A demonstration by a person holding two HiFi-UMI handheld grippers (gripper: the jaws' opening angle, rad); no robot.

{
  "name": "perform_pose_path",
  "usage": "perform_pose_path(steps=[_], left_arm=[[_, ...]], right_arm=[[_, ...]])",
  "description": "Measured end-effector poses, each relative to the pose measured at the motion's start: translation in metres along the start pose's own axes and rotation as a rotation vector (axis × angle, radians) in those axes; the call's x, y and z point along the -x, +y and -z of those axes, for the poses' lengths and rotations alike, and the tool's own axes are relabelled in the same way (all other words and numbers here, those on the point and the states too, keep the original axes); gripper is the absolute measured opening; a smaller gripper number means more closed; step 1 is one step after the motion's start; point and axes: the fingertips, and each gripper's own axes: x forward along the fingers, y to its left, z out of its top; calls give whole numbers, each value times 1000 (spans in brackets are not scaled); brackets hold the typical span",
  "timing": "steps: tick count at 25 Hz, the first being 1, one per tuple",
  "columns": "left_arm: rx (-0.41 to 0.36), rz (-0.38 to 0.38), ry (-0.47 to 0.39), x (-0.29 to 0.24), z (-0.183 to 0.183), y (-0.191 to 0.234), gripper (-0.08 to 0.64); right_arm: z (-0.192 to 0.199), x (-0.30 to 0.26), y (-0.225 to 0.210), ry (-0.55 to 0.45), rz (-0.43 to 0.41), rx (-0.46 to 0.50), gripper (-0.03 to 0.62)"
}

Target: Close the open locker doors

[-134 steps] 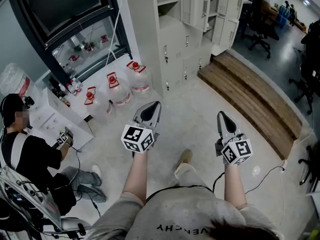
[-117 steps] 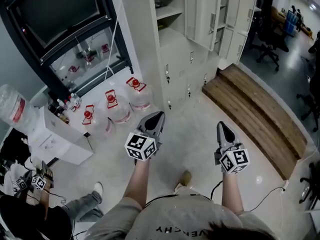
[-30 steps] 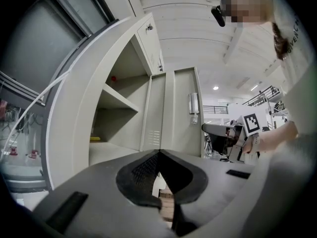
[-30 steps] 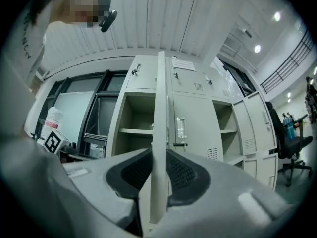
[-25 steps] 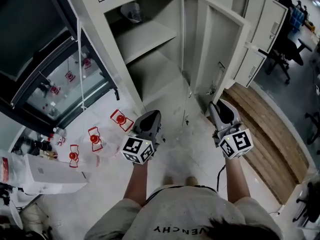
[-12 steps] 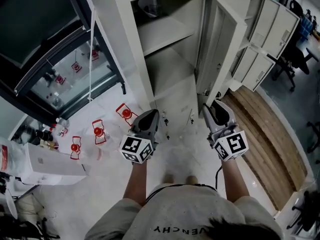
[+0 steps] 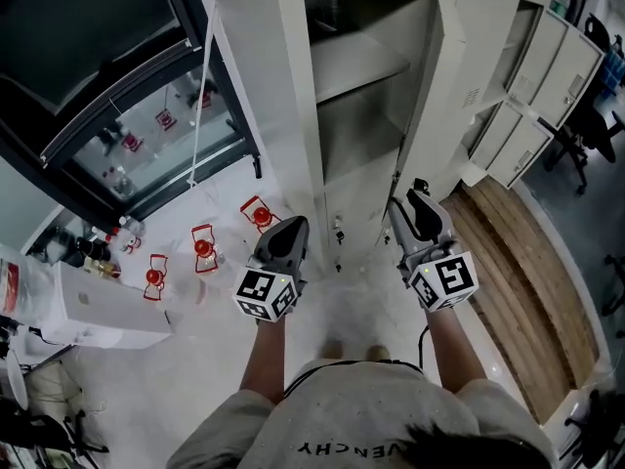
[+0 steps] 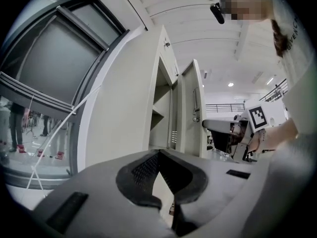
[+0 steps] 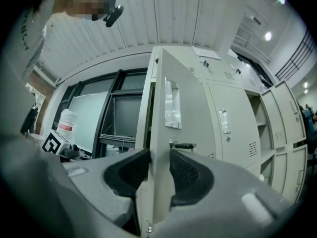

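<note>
A tall beige locker (image 7: 293,86) stands in front of me with its door (image 7: 444,76) swung out to the right, showing a shelf (image 7: 356,66) inside. My right gripper (image 7: 412,201) is at that door's free edge, just below the latch handle (image 9: 184,146). Its jaws have just been opening, and the door's edge (image 9: 161,133) stands between them. I see no pad pressing on it, so my right gripper (image 9: 159,170) is open. To the left my left gripper (image 7: 291,228) points at the locker's side, tips together and empty. In its own view my left gripper (image 8: 158,155) is shut.
Further locker doors (image 7: 566,57) hang open at the right, above a wooden step (image 7: 518,262). Water bottles with red caps (image 7: 203,247) stand on the floor at the left, beside a white box (image 7: 98,306) and a dark glass-fronted cabinet (image 7: 127,86).
Both grippers have come closer to the lockers. The right gripper has reached the open door's edge, and its jaws stand wider apart. The left gripper stays shut.
</note>
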Motion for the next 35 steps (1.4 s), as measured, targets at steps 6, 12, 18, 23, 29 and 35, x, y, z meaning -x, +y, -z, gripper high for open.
perform_pose_path(steps=[6, 12, 18, 23, 29, 35], left_arm=[[4, -48, -12, 18, -4, 17, -3], [9, -97, -14, 37, -3, 31, -3], [7, -130, -20, 45, -3, 40, -3], [4, -141, -28, 47, -7, 44, -3], [-7, -146, -42, 41, -13, 45, -3], [-14, -153, -53, 40, -18, 50, -3]], right_arm=[[3, -26, 16, 9, -40, -15, 112], [8, -53, 30, 11, -85, -25, 104], [12, -78, 38, 11, -123, -36, 101], [14, -96, 43, 13, -144, -49, 99], [18, -118, 45, 16, -158, -58, 89], [20, -136, 46, 20, -161, -64, 77]])
